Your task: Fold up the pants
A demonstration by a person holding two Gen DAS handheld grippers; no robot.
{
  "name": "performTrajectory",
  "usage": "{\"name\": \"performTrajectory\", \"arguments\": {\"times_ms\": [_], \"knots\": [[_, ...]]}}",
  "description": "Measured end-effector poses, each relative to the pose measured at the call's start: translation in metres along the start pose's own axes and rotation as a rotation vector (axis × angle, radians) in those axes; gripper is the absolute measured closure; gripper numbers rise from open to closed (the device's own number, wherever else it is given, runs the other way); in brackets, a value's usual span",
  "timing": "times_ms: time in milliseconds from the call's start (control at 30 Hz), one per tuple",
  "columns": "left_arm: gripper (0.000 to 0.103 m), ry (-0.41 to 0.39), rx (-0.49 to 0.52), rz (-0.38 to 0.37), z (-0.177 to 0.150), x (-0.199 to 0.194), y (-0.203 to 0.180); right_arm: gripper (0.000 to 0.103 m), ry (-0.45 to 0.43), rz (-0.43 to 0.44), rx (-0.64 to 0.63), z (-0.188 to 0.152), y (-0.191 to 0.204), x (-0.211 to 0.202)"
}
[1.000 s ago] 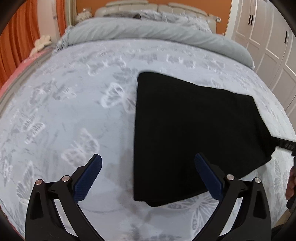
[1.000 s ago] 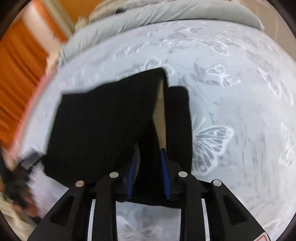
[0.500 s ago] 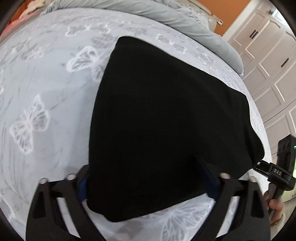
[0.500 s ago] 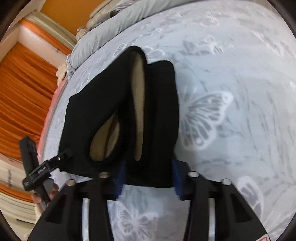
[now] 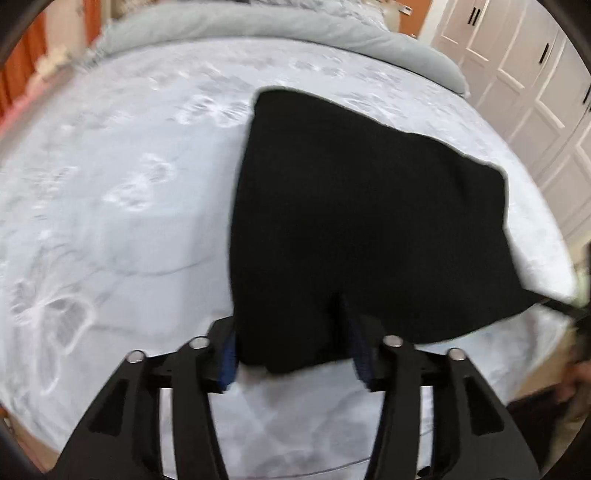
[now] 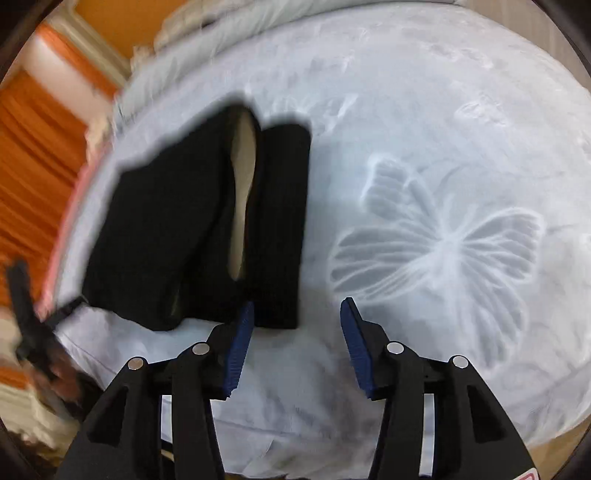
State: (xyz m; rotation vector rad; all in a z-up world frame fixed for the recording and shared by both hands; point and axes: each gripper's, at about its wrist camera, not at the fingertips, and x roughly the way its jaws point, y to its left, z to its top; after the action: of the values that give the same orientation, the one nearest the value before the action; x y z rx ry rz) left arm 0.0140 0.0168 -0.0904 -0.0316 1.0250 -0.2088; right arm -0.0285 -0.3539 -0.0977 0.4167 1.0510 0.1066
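Black pants lie folded on the pale blue butterfly-print bedspread. My left gripper has its blue pads on either side of the near left corner of the pants, with cloth between the jaws. In the right wrist view the pants lie to the left, waistband open and showing a tan lining. My right gripper is open and empty just off the near right corner of the pants, over bare bedspread.
A grey rolled duvet lies across the far end of the bed. White wardrobe doors stand to the right, orange curtains to the left. The bed's near edge is just below both grippers.
My right gripper let go of the pants, opened and drew back to the right. My left gripper moved onto the near left corner and narrowed around the cloth.
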Motion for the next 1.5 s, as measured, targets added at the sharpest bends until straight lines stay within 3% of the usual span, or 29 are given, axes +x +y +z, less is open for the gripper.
{"name": "performTrajectory", "arguments": {"times_ms": [33, 100, 167, 267, 367, 433, 500, 533, 667, 800, 833, 900, 1033, 1100, 1133, 1233, 1367, 1433, 1467, 1500], "knots": [[0.053, -0.03, 0.01, 0.005, 0.0, -0.008, -0.001, 0.052, -0.054, -0.03, -0.012, -0.001, 0.0, -0.012], [0.043, -0.15, 0.022, 0.043, 0.001, -0.035, -0.002, 0.05, -0.172, -0.13, -0.079, -0.013, 0.008, -0.037], [0.009, -0.239, 0.018, 0.098, 0.002, -0.049, -0.005, 0.05, -0.184, -0.194, -0.18, -0.026, 0.027, -0.039], [0.008, -0.296, 0.033, 0.13, 0.009, -0.054, -0.015, 0.051, -0.123, -0.325, -0.41, -0.046, 0.069, -0.009], [0.008, -0.254, 0.053, 0.146, 0.005, -0.045, -0.019, 0.051, -0.096, -0.489, -0.609, -0.056, 0.092, 0.032], [0.008, -0.211, 0.052, 0.14, 0.008, -0.033, -0.022, 0.056, -0.082, -0.545, -0.643, -0.057, 0.094, 0.048], [0.008, -0.201, 0.051, 0.139, 0.011, -0.027, -0.016, 0.08, -0.057, -0.47, -0.581, -0.043, 0.09, 0.05], [0.008, -0.203, 0.053, 0.14, 0.009, -0.025, -0.017, 0.084, -0.064, -0.449, -0.552, -0.038, 0.089, 0.046], [0.008, -0.206, 0.051, 0.147, 0.01, -0.022, -0.02, 0.088, -0.161, -0.325, -0.413, -0.01, 0.079, 0.007], [0.008, -0.163, 0.061, 0.167, 0.012, -0.009, -0.025, 0.085, 0.044, -0.314, -0.268, -0.012, 0.034, 0.047], [0.008, -0.143, 0.062, 0.166, 0.013, -0.004, -0.025, 0.082, 0.019, -0.299, -0.255, -0.009, 0.036, 0.039], [0.008, -0.124, 0.049, 0.156, 0.015, 0.001, -0.023, 0.061, -0.045, -0.247, -0.206, -0.002, 0.035, 0.01], [0.008, -0.13, 0.035, 0.155, 0.019, 0.001, -0.024, 0.052, -0.142, -0.052, -0.072, 0.017, 0.027, -0.029], [0.008, -0.135, 0.037, 0.162, 0.021, 0.002, -0.025, 0.052, -0.148, -0.03, -0.088, 0.036, 0.039, -0.029], [0.008, -0.131, 0.037, 0.166, 0.023, 0.005, -0.027, 0.052, -0.152, -0.023, -0.104, 0.047, 0.047, -0.025], [0.008, -0.116, 0.038, 0.165, 0.025, 0.011, -0.029, 0.035, -0.089, 0.008, -0.142, 0.076, 0.072, 0.01], [0.008, -0.114, 0.069, 0.179, 0.025, 0.017, -0.035, 0.035, 0.027, -0.055, -0.187, 0.098, 0.075, 0.083], [0.008, -0.122, 0.084, 0.192, 0.027, 0.018, -0.037, 0.055, 0.018, -0.077, -0.213, 0.1, 0.082, 0.094], [0.008, -0.124, 0.088, 0.192, 0.028, 0.018, -0.038, 0.092, 0.009, -0.045, -0.213, 0.101, 0.086, 0.09], [0.008, -0.125, 0.089, 0.191, 0.029, 0.019, -0.038, 0.091, -0.037, -0.028, -0.218, 0.106, 0.095, 0.074]]}}
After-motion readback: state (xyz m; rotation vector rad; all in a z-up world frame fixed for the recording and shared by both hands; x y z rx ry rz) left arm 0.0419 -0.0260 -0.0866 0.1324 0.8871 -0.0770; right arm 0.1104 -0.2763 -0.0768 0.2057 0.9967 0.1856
